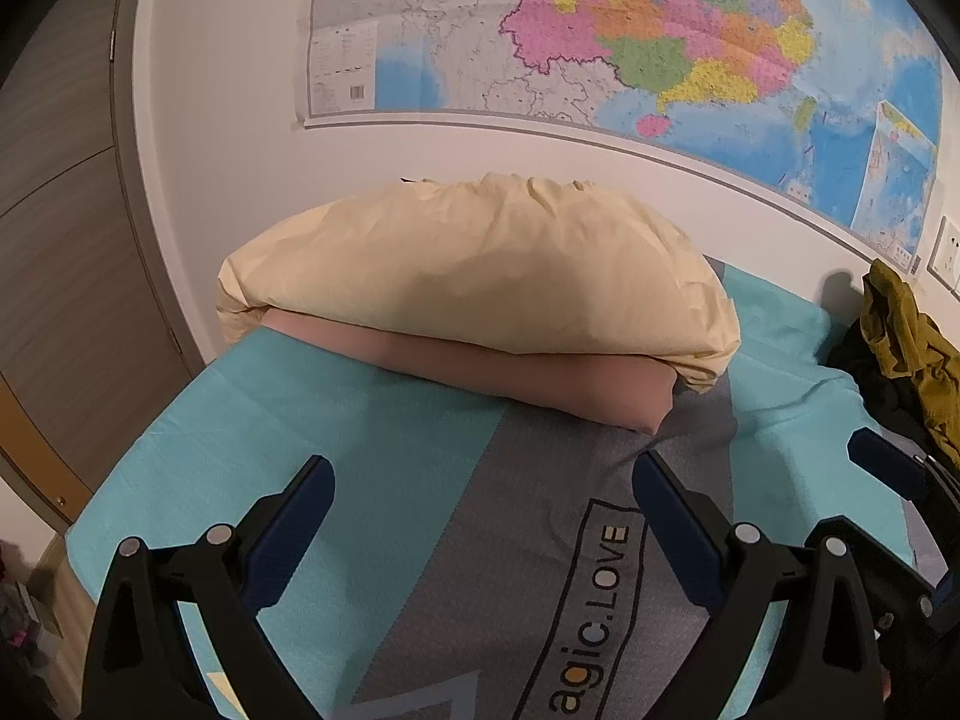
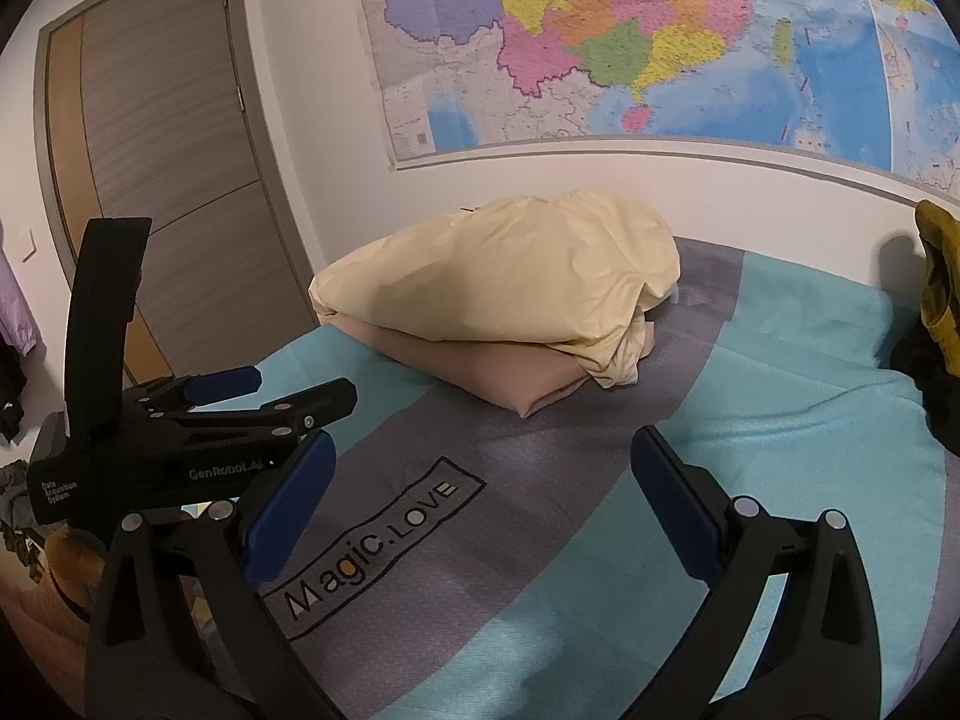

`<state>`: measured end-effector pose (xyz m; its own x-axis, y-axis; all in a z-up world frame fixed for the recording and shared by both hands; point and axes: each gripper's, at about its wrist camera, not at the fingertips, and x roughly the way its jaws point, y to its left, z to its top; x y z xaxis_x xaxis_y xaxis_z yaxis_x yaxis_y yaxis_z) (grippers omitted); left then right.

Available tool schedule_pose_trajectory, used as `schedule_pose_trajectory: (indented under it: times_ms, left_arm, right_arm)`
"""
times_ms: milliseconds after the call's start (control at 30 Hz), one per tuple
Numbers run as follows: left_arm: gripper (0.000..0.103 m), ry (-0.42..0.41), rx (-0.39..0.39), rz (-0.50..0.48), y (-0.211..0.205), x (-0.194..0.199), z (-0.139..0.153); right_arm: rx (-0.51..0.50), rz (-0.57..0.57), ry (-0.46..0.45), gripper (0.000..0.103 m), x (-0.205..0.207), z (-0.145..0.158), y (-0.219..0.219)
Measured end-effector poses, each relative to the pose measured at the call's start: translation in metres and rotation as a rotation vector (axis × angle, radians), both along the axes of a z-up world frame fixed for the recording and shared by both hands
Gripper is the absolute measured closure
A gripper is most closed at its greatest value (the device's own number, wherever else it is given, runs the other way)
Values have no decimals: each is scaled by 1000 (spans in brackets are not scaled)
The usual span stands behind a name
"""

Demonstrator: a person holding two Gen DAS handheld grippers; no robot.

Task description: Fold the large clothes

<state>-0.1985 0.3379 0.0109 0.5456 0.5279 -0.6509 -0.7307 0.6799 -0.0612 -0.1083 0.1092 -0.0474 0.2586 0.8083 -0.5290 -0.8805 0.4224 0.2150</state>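
The bed cover (image 2: 780, 420) is turquoise with a broad grey band (image 2: 480, 516) running across it; the band carries a black-outlined box with the words "Magic.LOVE" (image 2: 372, 546) in dark letters, one letter dotted orange. On it lies a pale yellow pillow (image 2: 498, 276) over a folded dusty-pink cloth (image 2: 498, 378). At the far right sits a mustard-olive garment (image 1: 906, 348) with black fabric beside it. The wall map (image 2: 600, 36) shows pink, yellow, green, orange and purple regions against blue sea. The door (image 2: 168, 180) is grey-brown wood grain. Each tool is black with blue fingers (image 2: 288, 510).
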Motion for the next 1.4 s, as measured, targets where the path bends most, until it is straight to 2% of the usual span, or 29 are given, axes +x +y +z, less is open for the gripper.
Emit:
schedule_pose_trajectory:
  times_ms: [1400]
  left_arm:
    - [7,9,-14,-12,-1,3,-5]
  right_arm:
    - [-7,2,13,6,0,-4,3]
